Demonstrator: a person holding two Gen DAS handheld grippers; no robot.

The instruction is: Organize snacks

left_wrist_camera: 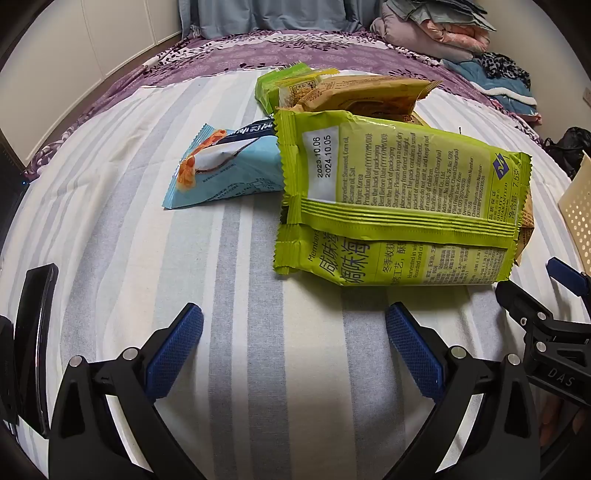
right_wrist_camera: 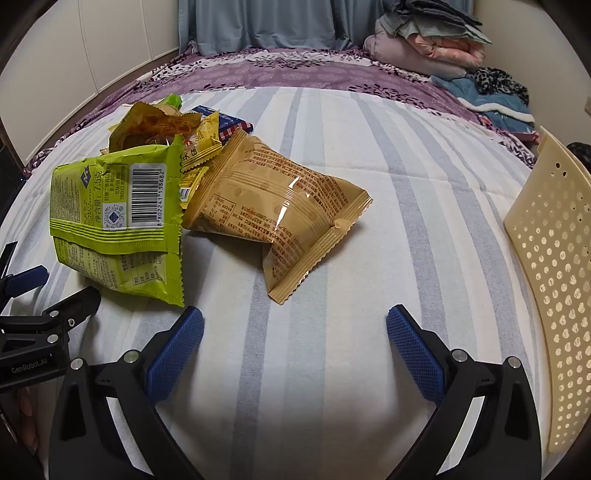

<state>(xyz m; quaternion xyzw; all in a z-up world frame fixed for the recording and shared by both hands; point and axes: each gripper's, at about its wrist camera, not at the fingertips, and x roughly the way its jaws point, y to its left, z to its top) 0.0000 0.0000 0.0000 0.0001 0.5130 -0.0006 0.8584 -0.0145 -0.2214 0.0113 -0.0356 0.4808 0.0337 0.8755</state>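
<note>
A striped sheet (left_wrist_camera: 147, 258) covers the foreground surface, with a purple patterned bedspread (right_wrist_camera: 280, 70) behind it. Blue curtains (right_wrist_camera: 266, 22) hang at top centre. Folded bedding and clothes (right_wrist_camera: 436, 44) are stacked at upper right.

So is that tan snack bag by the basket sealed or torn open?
Sealed, as far as shows. The tan bag lies puffed on the striped sheet, its near crimped end unbroken; its far end is partly hidden.

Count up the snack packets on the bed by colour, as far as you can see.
Green packets: 3
Tan packets: 2
Yellow packet: 1
Light blue packet: 1
Total: 7 visible; the pile may hide more.
</note>
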